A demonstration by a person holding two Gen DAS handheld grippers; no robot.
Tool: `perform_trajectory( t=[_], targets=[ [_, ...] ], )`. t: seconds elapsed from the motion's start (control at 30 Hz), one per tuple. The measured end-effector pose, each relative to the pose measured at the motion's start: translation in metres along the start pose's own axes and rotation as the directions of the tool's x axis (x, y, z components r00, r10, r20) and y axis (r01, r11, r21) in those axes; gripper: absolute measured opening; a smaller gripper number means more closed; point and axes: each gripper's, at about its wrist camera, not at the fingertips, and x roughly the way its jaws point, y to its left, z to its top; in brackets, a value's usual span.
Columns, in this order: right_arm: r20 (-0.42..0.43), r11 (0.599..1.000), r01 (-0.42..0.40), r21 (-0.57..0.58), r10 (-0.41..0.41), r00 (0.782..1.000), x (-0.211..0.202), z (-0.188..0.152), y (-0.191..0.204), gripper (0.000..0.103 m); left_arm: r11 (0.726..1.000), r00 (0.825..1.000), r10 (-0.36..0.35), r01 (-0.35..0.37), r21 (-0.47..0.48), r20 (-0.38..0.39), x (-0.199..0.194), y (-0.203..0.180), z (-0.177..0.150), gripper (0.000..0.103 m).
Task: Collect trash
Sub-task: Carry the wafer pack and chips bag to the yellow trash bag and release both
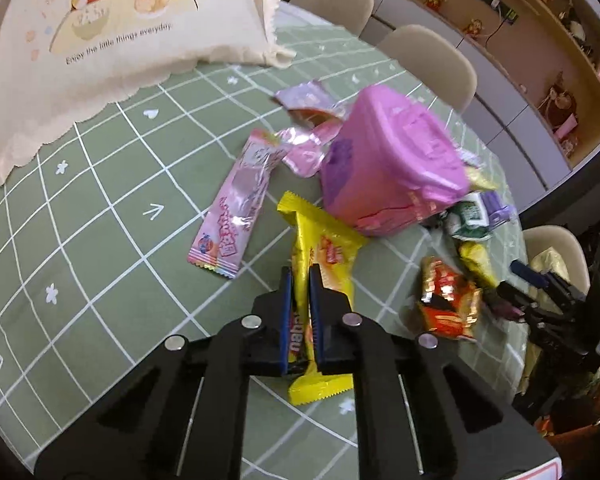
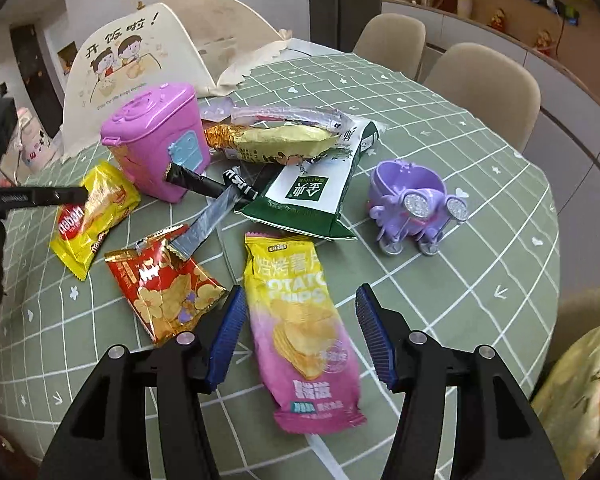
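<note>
The collecting looks barely begun: wrappers lie scattered over the table [image 2: 440,128] around the closed pink bin [image 2: 156,140] near its far edge. The left gripper [image 1: 300,280] is clamped on the yellow wafer wrapper [image 1: 320,252]. The right gripper [image 2: 300,308] stands wide open astride the potato chip bag [image 2: 300,320], not touching it.

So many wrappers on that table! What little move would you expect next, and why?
Probably the left gripper lifts the yellow wrapper toward the pink bin: its jaws are shut on it and the bin stands just behind. The right gripper stands open over the potato chip bag, not gripping.
</note>
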Motion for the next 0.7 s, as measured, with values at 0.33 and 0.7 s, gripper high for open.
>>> perform_trajectory(
  t=[0.33, 0.7],
  targets=[
    [-0.057, 1.000, 0.015, -0.022, -0.016, 0.998, -0.008, -0.009, 0.004, 0.010, 0.998, 0.995, -0.035, 0.029, 0.062, 0.096, -0.046, -0.040, -0.021, 0.008],
    [0.177, 0.997, 0.033, 0.075, -0.046, 0.983, -0.141, -0.023, 0.000, 0.009, 0.984, 0.979, -0.044, 0.009, 0.177, 0.199, -0.099, -0.110, -0.035, 0.008]
  ],
)
